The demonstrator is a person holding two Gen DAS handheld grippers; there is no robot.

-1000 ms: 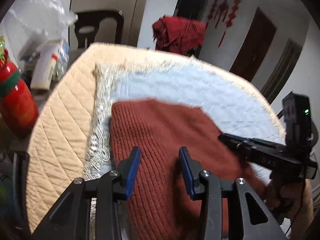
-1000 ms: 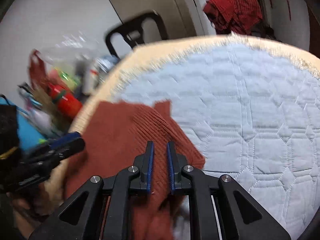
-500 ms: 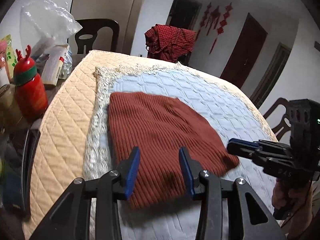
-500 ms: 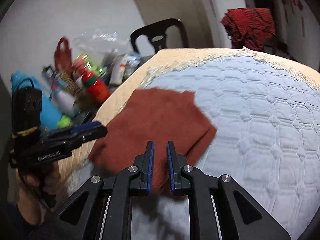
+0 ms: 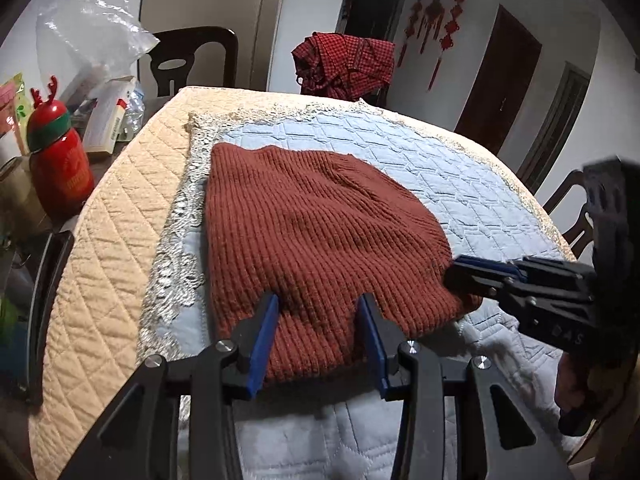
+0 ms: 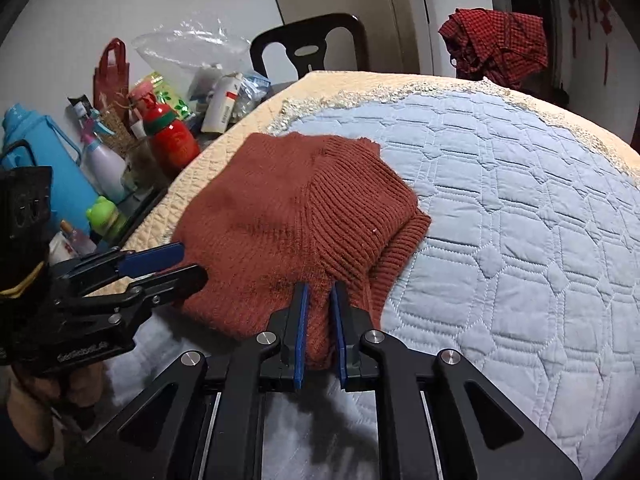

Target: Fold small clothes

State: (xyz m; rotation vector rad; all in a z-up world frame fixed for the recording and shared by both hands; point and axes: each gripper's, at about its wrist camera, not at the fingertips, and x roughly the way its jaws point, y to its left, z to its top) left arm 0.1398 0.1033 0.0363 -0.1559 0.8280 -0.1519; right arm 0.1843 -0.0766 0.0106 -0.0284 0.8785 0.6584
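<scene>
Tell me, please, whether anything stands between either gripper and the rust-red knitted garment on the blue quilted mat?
Nothing visible does. The knitted garment lies spread on the blue quilted mat. The right gripper is already shut on its near edge, and the left gripper straddles that edge with its jaws apart. The clutter stands off to the side.

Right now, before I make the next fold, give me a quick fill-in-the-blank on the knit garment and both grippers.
The rust knit garment lies on the pale ___ quilted mat. The right gripper is ___ on the garment's near edge. On the left gripper, the jaws stand ___.
Missing: blue; shut; open.
</scene>
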